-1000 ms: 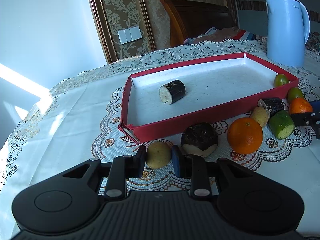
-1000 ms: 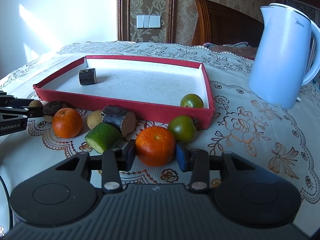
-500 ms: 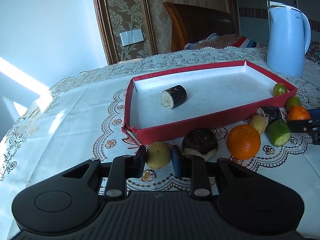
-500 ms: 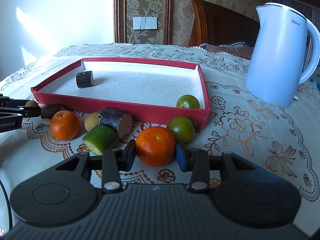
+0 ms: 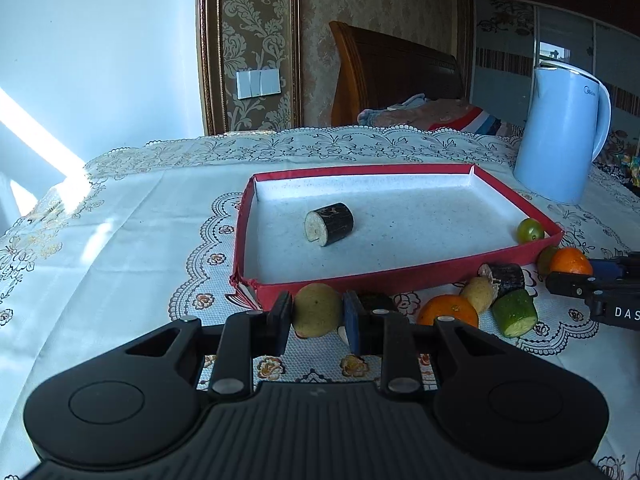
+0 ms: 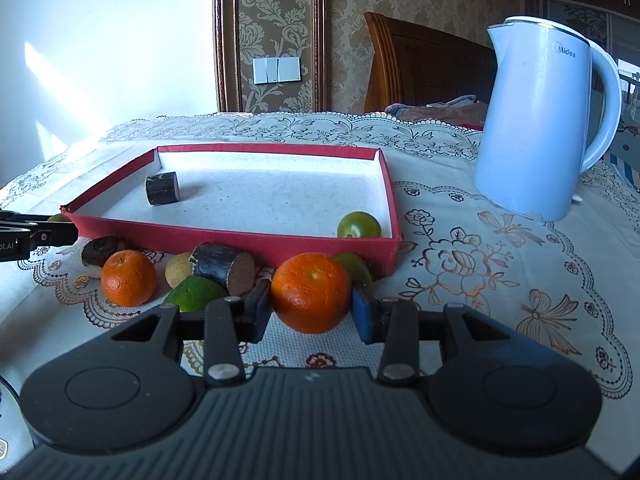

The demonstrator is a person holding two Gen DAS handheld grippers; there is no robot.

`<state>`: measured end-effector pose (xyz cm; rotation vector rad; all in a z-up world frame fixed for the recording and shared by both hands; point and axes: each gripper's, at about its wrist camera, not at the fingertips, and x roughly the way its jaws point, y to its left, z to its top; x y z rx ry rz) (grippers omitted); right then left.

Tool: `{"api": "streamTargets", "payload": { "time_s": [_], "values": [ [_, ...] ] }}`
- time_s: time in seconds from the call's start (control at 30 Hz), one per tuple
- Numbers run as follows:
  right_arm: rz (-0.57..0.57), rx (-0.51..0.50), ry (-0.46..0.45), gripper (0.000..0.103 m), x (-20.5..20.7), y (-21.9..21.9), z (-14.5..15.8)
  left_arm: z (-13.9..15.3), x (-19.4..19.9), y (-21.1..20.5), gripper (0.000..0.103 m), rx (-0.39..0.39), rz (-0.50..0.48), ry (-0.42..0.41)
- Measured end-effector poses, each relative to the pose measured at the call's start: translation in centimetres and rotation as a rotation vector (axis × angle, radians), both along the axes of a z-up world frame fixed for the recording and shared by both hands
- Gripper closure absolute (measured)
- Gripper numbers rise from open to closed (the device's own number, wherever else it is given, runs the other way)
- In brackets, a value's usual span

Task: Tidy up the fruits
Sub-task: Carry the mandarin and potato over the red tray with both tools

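Carrying both pieces over the near wall of the red tray (image 5: 400,278) calls for a steady squeeze and enough height to clear the rim before letting go. The left gripper (image 5: 316,316) is closed on a yellowish round fruit (image 5: 317,310), which sits squarely between its pads just short of the tray's near left corner. The right gripper (image 6: 310,308) clamps an orange (image 6: 311,292) by its sides, near the tray's right corner.

Pale blue kettle (image 6: 536,120), lace tablecloth (image 6: 460,248) — wooden headboard (image 5: 392,76)
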<state>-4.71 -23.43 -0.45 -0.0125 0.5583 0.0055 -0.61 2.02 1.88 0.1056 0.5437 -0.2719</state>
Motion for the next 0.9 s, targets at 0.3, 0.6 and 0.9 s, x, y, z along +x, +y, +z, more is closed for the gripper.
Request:
{"api": "streamTargets", "payload": {
  "time_s": [0.3, 0.6, 0.9],
  "values": [
    [-0.017, -0.019, -0.028, 0.064, 3.4, 0.1, 2.7, 2.6, 2.8, -2.9, 0.076, -0.013, 0.036, -0.032],
    [-0.049, -0.009, 0.034, 0.064, 9.7, 0.5, 1.7, 0.9, 7.7, -5.3, 0.076, -0.030, 0.052, 0.067],
    [-0.070, -0.014, 0.086, 0.064, 13.9, 0.7, 0.4, -0.3, 10.2, -6.4, 0.076, -0.027, 0.101, 0.083]
  ]
}}
